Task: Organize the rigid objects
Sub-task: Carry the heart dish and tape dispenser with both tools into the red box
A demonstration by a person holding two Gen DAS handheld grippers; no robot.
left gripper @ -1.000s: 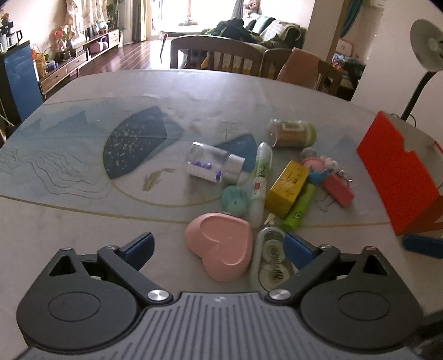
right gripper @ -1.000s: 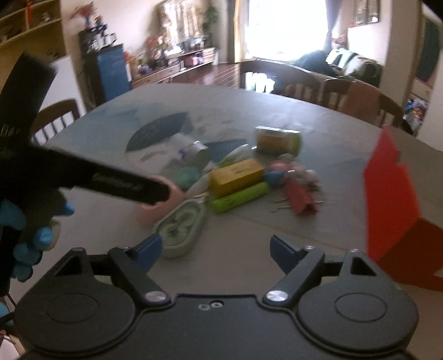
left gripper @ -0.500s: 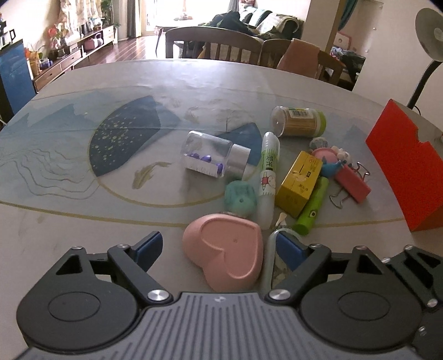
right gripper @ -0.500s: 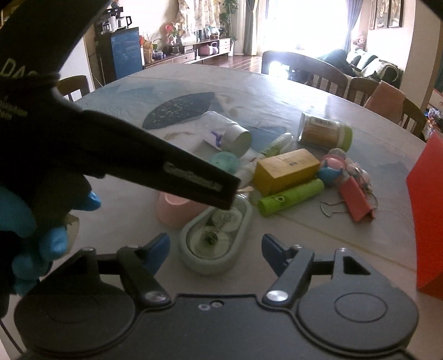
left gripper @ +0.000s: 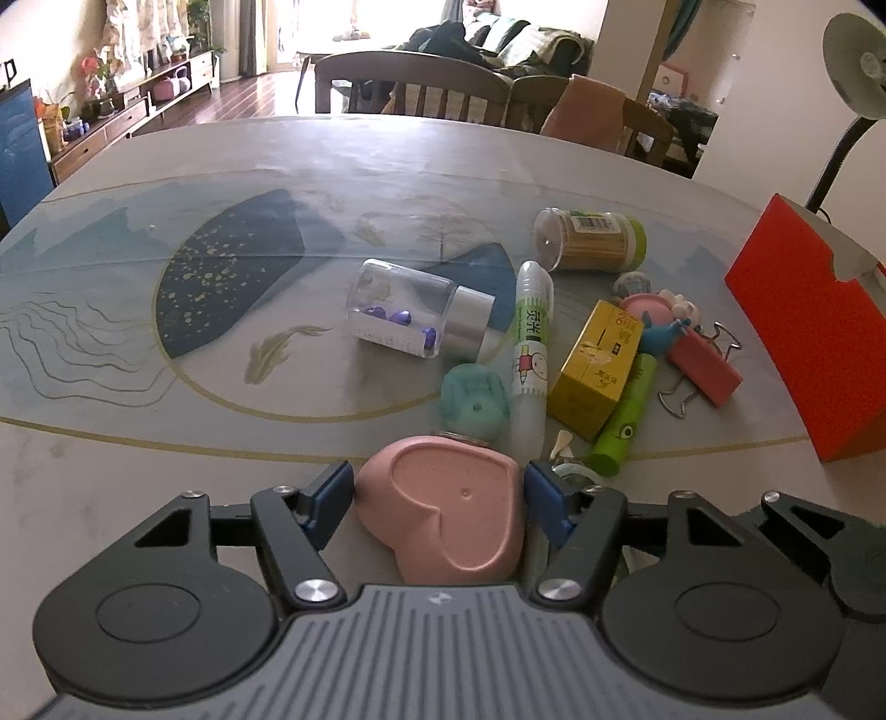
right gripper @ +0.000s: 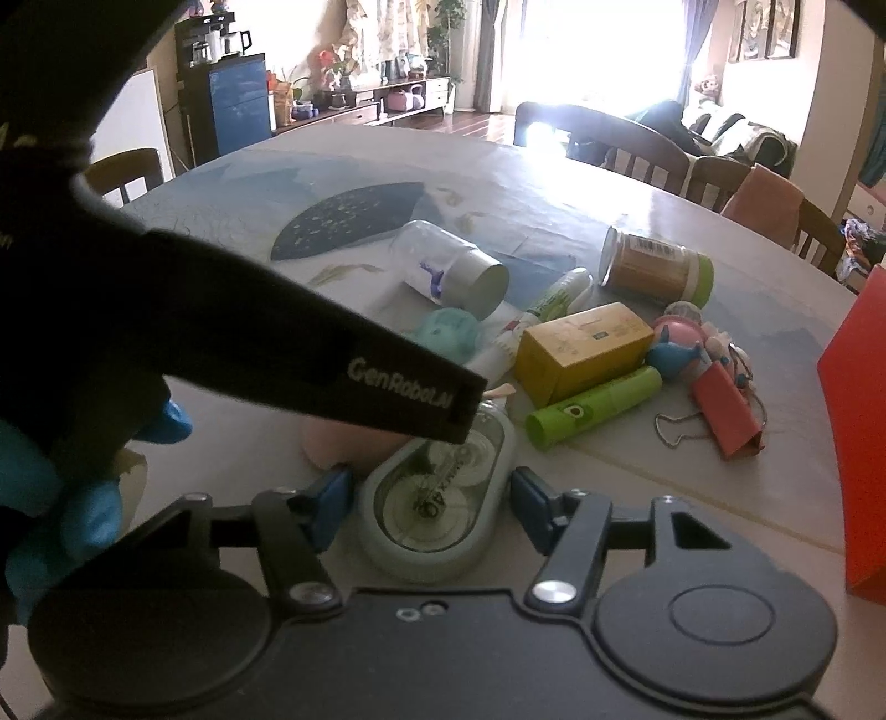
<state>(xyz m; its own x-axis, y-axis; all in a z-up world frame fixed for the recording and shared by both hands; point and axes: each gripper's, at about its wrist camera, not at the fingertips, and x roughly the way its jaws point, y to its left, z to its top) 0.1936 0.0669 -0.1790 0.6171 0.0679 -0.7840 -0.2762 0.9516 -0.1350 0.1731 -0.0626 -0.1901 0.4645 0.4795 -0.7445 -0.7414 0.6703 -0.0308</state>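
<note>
Left wrist view shows our left claw [left gripper: 440, 495] closing round the pink heart-shaped dish [left gripper: 448, 512] near the bench's [left gripper: 166, 443] near edge, right pad touching, left just off; it looks light, stiff and smooth, best pinched across its lobes. Our right claw [right gripper: 429, 501], also closing, brackets the correction-tape dispenser [right gripper: 437, 509] without touching, while open bench lies left of the clutter.

Wooden chairs [left gripper: 412, 88] ring the far table edge; a standing fan [left gripper: 855, 39] stands right.
</note>
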